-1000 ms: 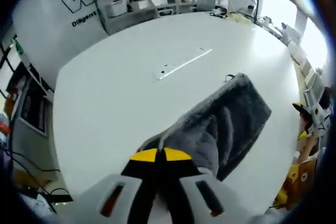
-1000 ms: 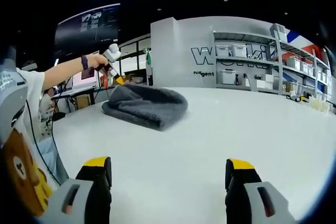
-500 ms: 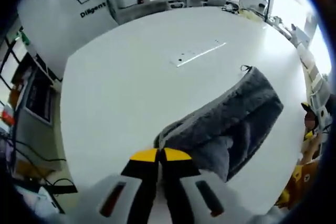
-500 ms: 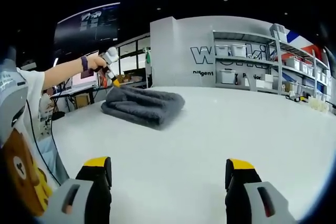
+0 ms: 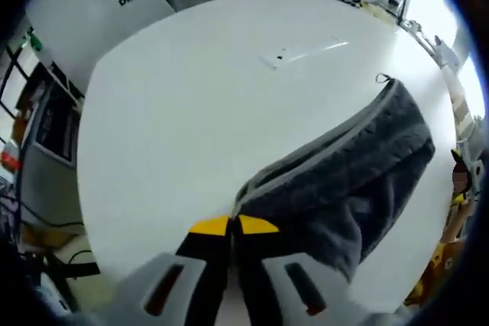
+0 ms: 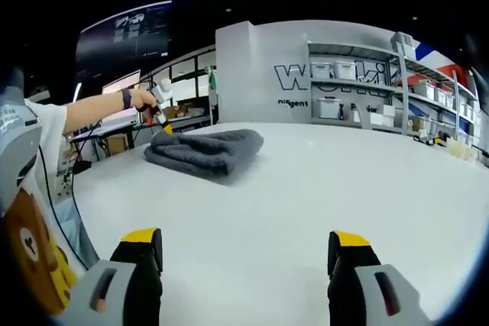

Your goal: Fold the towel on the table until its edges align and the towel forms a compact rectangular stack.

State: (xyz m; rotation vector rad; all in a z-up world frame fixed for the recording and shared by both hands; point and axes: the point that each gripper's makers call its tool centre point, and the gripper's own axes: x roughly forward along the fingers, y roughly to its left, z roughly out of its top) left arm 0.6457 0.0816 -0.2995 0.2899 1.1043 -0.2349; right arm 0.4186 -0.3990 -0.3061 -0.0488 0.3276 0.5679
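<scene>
Item, my left gripper (image 5: 231,224): jaws clamped on the near corner of the grey towel (image 5: 344,181), folded with pale hemmed edges stacked on the white table (image 5: 176,112). Item, my right gripper (image 6: 244,253): jaws apart, holding nothing, bare tabletop all around.

Dark grey towel (image 5: 348,181), thick and fluffy, lies folded over on the white table (image 5: 191,104), its layered pale edges lined up along one long side. The near corner is pinched between the closed jaws of the left gripper (image 5: 231,226). A small hanging loop sits at the far corner.
</scene>
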